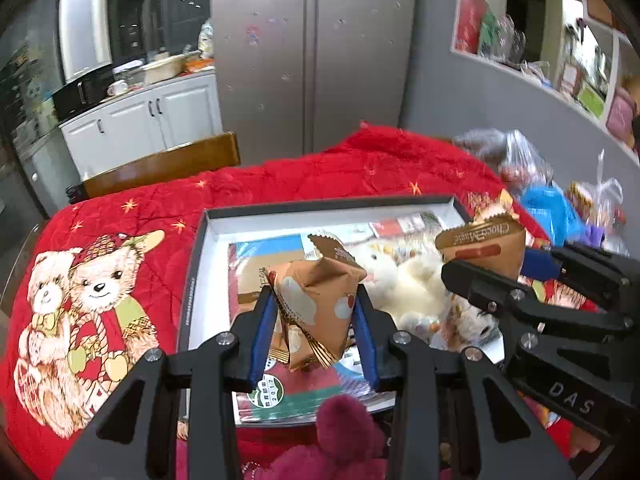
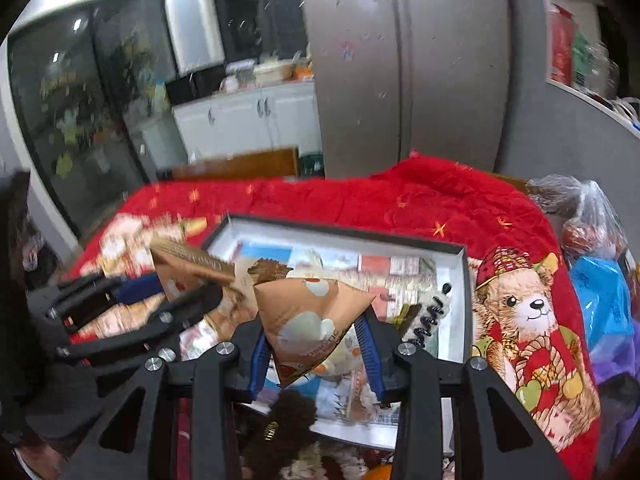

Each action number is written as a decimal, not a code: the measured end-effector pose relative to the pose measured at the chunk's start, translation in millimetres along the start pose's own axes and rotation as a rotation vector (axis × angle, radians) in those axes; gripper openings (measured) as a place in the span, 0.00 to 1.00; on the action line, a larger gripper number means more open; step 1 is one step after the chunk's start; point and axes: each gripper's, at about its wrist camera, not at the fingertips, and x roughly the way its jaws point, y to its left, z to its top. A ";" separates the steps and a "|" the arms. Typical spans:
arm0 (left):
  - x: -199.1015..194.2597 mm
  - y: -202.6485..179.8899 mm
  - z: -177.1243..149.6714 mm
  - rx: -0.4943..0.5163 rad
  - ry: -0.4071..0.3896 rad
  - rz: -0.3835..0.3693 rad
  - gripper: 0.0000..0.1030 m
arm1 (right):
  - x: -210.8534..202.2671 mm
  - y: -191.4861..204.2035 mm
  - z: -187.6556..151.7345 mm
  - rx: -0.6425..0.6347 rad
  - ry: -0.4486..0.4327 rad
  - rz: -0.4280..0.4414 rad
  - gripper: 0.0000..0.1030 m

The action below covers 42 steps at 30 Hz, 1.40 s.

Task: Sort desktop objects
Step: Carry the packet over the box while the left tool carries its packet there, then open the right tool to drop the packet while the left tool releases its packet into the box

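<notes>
My left gripper [image 1: 316, 316] is shut on a tan pyramid snack packet [image 1: 320, 300], held above the open black-rimmed white box [image 1: 200, 272]. My right gripper [image 2: 314, 344] is shut on a second tan snack packet [image 2: 308, 316] over the same box [image 2: 466, 300]. Each gripper shows in the other view: the right one [image 1: 500, 268] with its packet [image 1: 484, 244] at right, the left one [image 2: 160, 292] with its packet [image 2: 188, 268] at left. In the box lie booklets [image 1: 276, 396], a white plush toy [image 1: 408, 280] and a striped toy [image 2: 432, 312].
The table wears a red bear-print cloth [image 1: 100, 300]. A magenta plush [image 1: 344, 428] and a brown plush [image 2: 288, 416] lie at the near edge. Plastic bags [image 2: 592, 240] and a blue bag [image 2: 604, 304] crowd the right side. A wooden chair back [image 1: 160, 164] stands behind.
</notes>
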 end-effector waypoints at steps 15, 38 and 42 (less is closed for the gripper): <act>21.4 -4.4 -14.3 0.042 0.052 0.001 0.37 | 26.4 -5.4 -8.4 -0.007 0.057 -0.034 0.38; 25.2 1.8 -12.2 0.039 0.058 0.023 0.38 | 29.3 -2.6 -10.2 -0.041 0.059 -0.083 0.39; 26.2 2.3 -11.0 0.046 0.063 0.034 0.41 | 29.2 -0.7 -10.7 -0.049 0.058 -0.089 0.40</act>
